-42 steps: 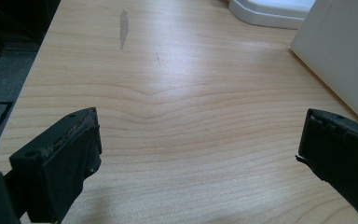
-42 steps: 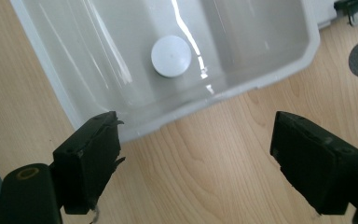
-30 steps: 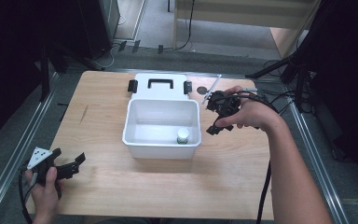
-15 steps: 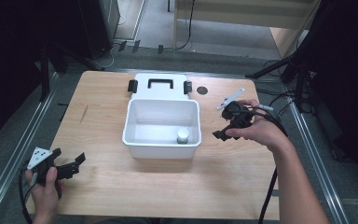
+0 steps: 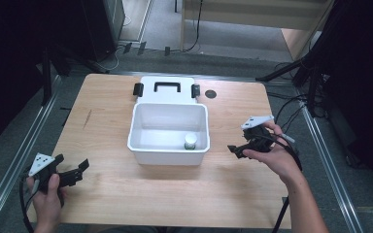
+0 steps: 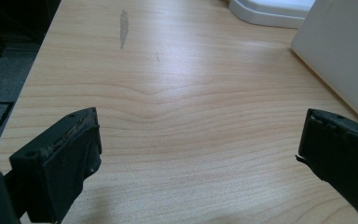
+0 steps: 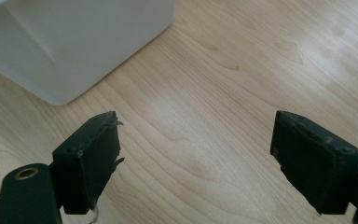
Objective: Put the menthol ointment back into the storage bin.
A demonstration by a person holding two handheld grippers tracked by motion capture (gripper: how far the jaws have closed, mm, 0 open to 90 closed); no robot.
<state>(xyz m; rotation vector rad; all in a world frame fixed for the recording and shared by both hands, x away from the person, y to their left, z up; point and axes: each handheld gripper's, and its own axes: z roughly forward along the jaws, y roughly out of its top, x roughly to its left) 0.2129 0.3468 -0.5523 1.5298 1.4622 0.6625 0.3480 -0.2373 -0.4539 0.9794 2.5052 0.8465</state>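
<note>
Your right gripper [image 5: 237,148] sits just right of the white bin [image 5: 168,154], low over the desk [image 5: 175,194], jaws spread wide with nothing between them; in the right gripper view they frame bare wood with the bin's outer corner [image 7: 70,56] up ahead. Your left gripper [image 5: 77,170] is well off to the bin's near-left, by the desk's front edge, jaws also spread and holding nothing, bin wall [image 6: 340,51] at the far right of its view. The small white bottle with a green cap [image 5: 190,141] stands upright inside the bin, against the near wall toward the right corner. The lid [image 5: 167,89] with its black handle and 2 black latches lies flat just behind the bin, touching or nearly touching its far rim. A dark round spot [image 5: 210,94] sits on the desk right of the lid, can't tell what it is. Likely risks: the right jaws are low and close to the bin's right wall, so a sideways sweep would knock or slide the bin and probably tip the bottle. If you go for the lid next, reaching across the open bin could snag the rim or drag a cable [image 5: 291,145] over it. Gripping the lid by 1 edge could let it swing and drop onto the bottle. The bottle is tight to the wall, so a jaw may jam there.
</note>
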